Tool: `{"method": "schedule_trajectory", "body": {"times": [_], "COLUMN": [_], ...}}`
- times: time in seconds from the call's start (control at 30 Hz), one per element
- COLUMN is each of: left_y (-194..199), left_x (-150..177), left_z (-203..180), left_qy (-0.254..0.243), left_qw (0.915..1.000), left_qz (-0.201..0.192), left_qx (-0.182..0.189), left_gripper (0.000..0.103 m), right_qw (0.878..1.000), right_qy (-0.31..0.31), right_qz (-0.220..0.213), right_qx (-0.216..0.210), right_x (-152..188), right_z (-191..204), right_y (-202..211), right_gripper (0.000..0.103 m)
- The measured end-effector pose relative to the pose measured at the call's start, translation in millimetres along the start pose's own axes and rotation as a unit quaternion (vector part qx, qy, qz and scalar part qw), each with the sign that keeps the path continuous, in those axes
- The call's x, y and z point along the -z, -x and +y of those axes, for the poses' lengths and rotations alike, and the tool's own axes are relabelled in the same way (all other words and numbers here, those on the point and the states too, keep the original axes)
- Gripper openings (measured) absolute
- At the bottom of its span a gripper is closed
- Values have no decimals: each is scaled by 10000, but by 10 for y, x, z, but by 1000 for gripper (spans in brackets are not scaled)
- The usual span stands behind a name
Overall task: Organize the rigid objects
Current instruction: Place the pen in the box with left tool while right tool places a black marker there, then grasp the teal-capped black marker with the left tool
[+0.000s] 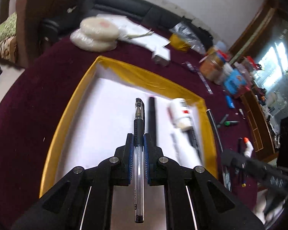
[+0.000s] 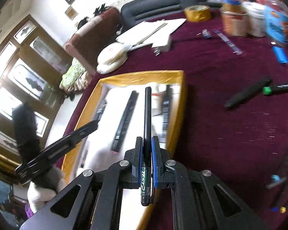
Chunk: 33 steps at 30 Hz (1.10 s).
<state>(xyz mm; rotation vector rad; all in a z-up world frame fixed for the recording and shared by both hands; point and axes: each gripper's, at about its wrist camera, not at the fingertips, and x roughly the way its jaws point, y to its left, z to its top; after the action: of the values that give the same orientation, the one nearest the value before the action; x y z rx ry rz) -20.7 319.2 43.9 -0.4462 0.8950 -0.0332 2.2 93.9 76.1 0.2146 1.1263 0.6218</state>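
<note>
We hold a clear pen (image 1: 138, 149) clamped in our left gripper (image 1: 138, 143), its long axis running straight ahead over the yellow-rimmed tray (image 1: 67, 103). Our right gripper (image 2: 147, 147) is clamped on a black pen (image 2: 147, 118), likewise pointing into the tray, above pens already lying there. Loose markers (image 2: 245, 94) lie on the worktop (image 2: 220, 124) beyond the tray's right rim.

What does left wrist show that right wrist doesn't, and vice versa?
Left wrist only: left tongs shut on a clear gel pen; a white tube lying in the tray.
Right wrist only: right tongs shut on a black pen; a glass-door cabinet.
Both: yellow-rimmed tray on the maroon tablecloth, tape roll, blue lighter.
</note>
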Motion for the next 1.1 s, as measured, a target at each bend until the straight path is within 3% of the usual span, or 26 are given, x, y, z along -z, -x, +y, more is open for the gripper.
{"method": "schedule_trajectory", "body": {"times": [0.17,0.33,0.43,0.5,0.63,0.9,1.03,1.1], "left_y": [-327,-449,-422,-405,-355,-228,-102,72], "left_x": [-125,-123,-98,-86,-49,93,120,95], "left_z": [179,266,325,366,353,395,384,287], "left_qy": [200,321,456,587,623,696,669,461], "left_qw": [9993,9987,9985,9976,9964,9931,9898,9913], "left_qz": [306,390,297,259,267,421,250,-51], "left_qx": [-102,-57,92,278,506,850,1233,1234], "left_gripper": [7,9,18,33,42,47,49,60], "right_qw": [9994,9985,9979,9975,9973,9966,9899,9827], "right_qy": [-64,15,-19,-66,-67,443,601,640], "right_qz": [333,402,456,486,307,-404,-1084,-1487], "right_qx": [-2,365,465,502,665,567,689,899], "right_x": [-78,-170,-207,-223,-228,-38,169,250], "right_z": [206,318,311,285,265,311,125,-18], "right_y": [-421,-711,-815,-869,-837,-198,411,697], "right_gripper": [8,8,8,8,11,18,36,47]}}
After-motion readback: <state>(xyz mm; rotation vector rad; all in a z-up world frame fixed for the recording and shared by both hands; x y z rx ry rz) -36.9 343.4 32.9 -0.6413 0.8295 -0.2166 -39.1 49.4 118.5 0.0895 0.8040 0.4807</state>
